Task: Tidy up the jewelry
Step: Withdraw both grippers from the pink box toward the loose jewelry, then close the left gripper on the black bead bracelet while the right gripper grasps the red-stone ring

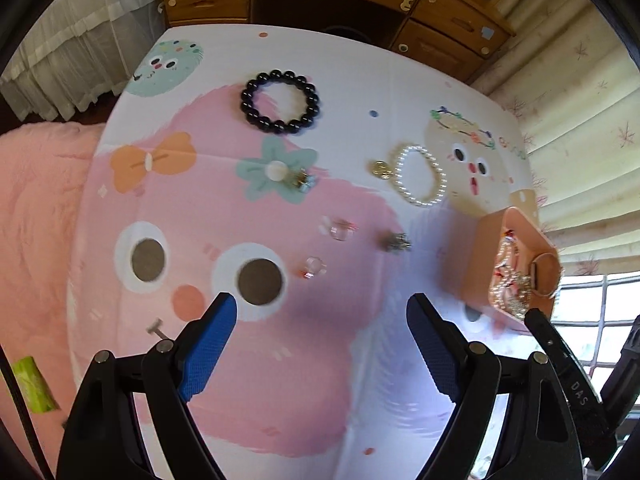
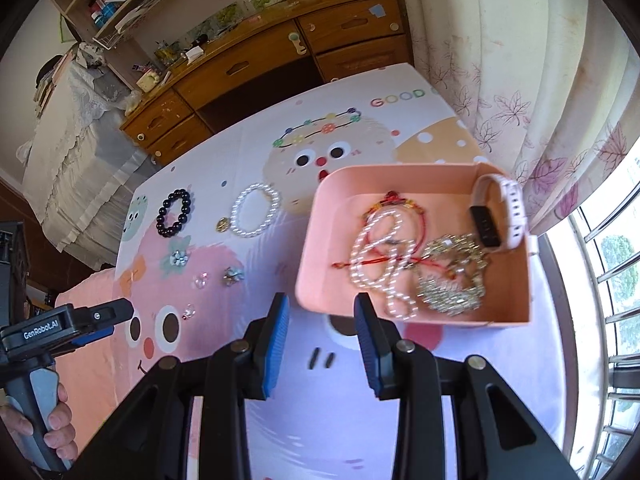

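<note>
Left hand-held gripper: jaws wide apart, nothing between the blue pads, pointing steeply down over the pink cartoon face on the printed cloth covering the table. In the right wrist view its body comes in from the left edge, with the person's hand wrapped round the grey handle low down.

Loose items on the cloth, left to right in the left wrist view:
- black bead bracelet, far side, lying flat
- flower-shaped piece with a white centre, on the teal bow print
- two clear rings, just ahead of the left gripper's tips; blurred
- small dark metal piece, type unclear
- gold round piece, touching or just beside the pearl bracelet

Pink box, right side of the table, near the curtain. Inside it: pearl strand, red cord piece, a heap of silver chain, and a pale pink band watch standing in the far right corner.

Right hand-held gripper: jaws partly apart, empty, angled down, tips at the box's near wall, outside the box.
</note>
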`<action>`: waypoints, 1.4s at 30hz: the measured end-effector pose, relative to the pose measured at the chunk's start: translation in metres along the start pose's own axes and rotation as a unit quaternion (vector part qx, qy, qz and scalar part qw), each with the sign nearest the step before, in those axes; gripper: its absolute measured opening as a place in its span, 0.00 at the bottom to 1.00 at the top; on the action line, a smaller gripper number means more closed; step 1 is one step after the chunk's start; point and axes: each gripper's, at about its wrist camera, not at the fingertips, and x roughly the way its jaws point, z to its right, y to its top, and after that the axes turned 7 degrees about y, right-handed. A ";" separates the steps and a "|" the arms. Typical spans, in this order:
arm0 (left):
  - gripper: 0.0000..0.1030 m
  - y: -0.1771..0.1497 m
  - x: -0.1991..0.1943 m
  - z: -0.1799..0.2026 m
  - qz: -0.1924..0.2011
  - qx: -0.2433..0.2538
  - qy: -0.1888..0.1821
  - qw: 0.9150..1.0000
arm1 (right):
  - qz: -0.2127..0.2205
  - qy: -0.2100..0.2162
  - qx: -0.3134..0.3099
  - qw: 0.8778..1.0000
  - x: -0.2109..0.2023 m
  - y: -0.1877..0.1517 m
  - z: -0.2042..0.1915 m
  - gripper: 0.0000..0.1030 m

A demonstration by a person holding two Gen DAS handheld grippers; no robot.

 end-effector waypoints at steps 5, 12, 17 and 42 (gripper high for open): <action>0.83 0.019 0.009 -0.020 0.017 0.034 0.025 0.999 | -0.003 0.002 0.001 1.000 0.024 -0.009 -0.030 0.33; 0.83 0.050 0.016 -0.044 0.039 0.069 0.037 0.996 | -0.013 0.025 -0.030 0.999 0.055 -0.022 -0.074 0.33; 0.83 0.065 0.021 -0.049 0.041 0.087 0.037 0.995 | -0.029 0.056 -0.070 0.996 0.075 -0.037 -0.107 0.33; 0.83 0.130 0.100 -0.089 0.023 -0.087 -0.045 0.995 | -0.032 0.005 -0.209 0.977 0.146 -0.074 -0.160 0.33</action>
